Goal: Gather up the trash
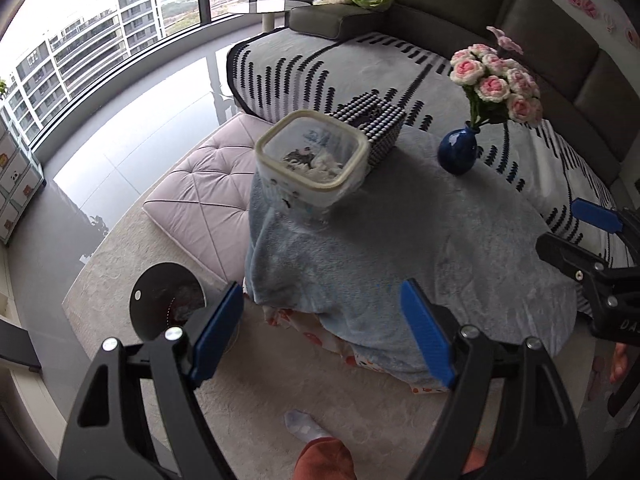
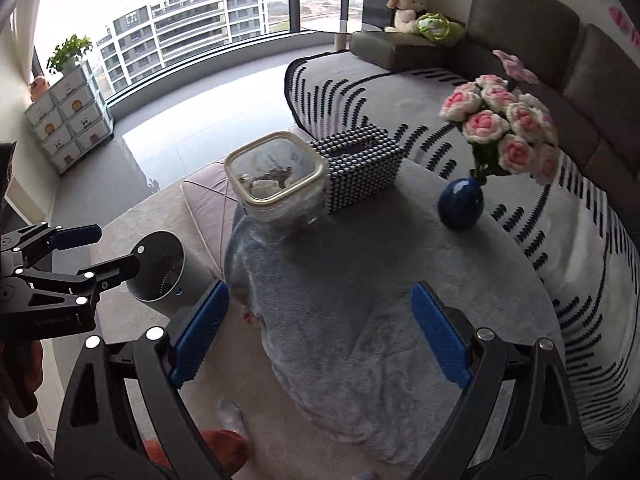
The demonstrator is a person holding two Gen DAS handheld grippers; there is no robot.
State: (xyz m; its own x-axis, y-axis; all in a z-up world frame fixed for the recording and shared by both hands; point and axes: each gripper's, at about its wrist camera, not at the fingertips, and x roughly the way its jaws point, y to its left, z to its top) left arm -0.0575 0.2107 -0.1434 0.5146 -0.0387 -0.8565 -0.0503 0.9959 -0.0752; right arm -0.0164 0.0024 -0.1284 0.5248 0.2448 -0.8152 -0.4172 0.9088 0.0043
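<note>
A clear plastic tub [image 1: 312, 160] [image 2: 276, 176] with a cream rim stands on the blanket-covered table [image 1: 400, 248] and holds crumpled paper and dark scraps. On the carpet left of the table stands a grey round bin [image 1: 168, 300] [image 2: 160, 276] with dark bits inside. My left gripper [image 1: 322, 332] hovers open over the table's near edge with nothing between its blue pads. It also shows beside the bin in the right wrist view [image 2: 104, 252]. My right gripper [image 2: 320, 336] is open and empty above the blanket, and appears at the far right of the left wrist view [image 1: 560, 232].
A beaded tissue box [image 1: 376, 128] [image 2: 360, 164] sits just behind the tub. A blue vase [image 1: 458, 152] [image 2: 460, 204] of pink knitted roses stands to the right. A lilac floor cushion [image 1: 200, 200], a grey sofa [image 2: 520, 40] and a person's socked foot [image 1: 304, 424] surround the table.
</note>
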